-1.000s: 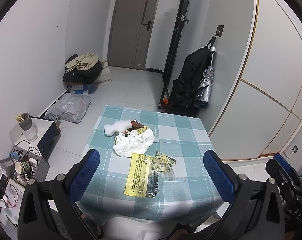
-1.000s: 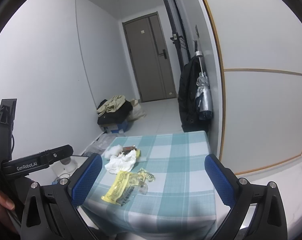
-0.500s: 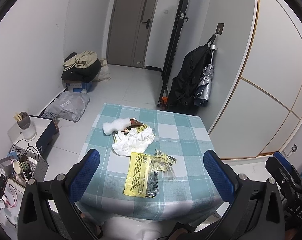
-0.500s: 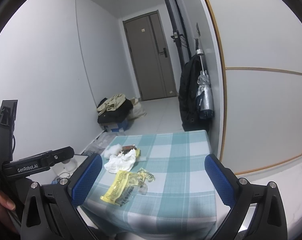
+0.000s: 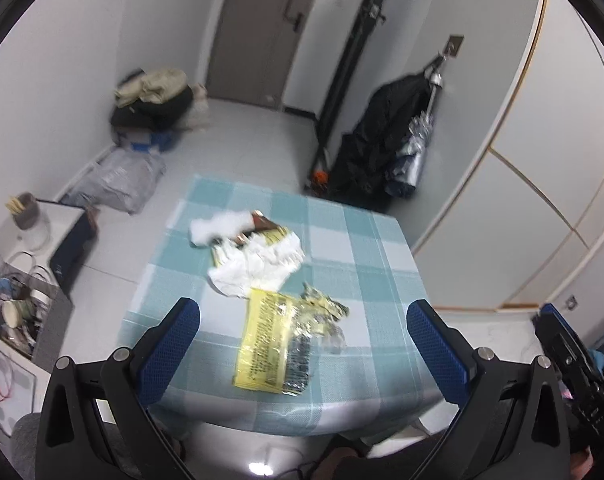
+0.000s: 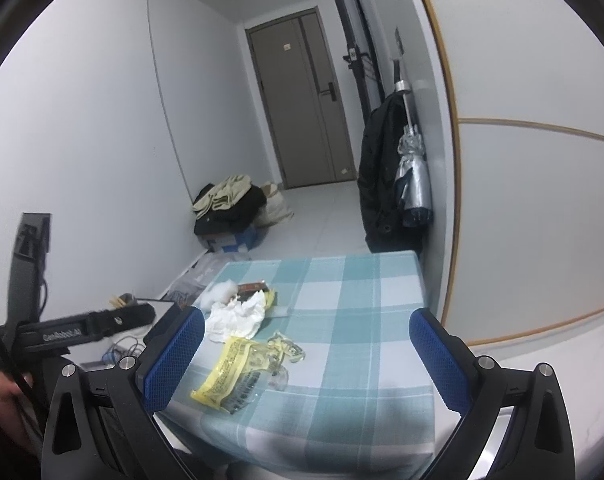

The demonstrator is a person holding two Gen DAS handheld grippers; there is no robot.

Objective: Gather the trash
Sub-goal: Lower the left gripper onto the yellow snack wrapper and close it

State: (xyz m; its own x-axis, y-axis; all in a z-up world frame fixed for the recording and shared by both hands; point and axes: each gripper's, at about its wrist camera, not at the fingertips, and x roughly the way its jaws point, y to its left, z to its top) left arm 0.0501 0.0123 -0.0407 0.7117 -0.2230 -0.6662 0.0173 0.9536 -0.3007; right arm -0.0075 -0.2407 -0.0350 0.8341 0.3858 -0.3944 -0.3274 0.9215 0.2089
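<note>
On the teal-and-white checked tablecloth [image 5: 353, 248], one flat yellow printed plastic wrapper [image 5: 268, 338] lies centrally, one crumpled white paper wad [image 5: 258, 264] touching it at 11 o'clock. Both the left gripper [image 5: 302, 344] and right gripper [image 6: 305, 354] hover released, grasping nothing. A grey cup [image 5: 24, 210] at 9 o'clock holds sticks.

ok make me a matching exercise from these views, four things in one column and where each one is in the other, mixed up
Things:
1. yellow wrapper
2. white crumpled paper
3. black jacket
4. pile of clothes

Places:
A. hanging from a hook on the right-hand wall
B. on the floor by the left wall
C. on the checked tablecloth, nearest the grippers
D. on the tablecloth, just beyond the yellow wrapper

Pairs: 1-C, 2-D, 3-A, 4-B
</note>
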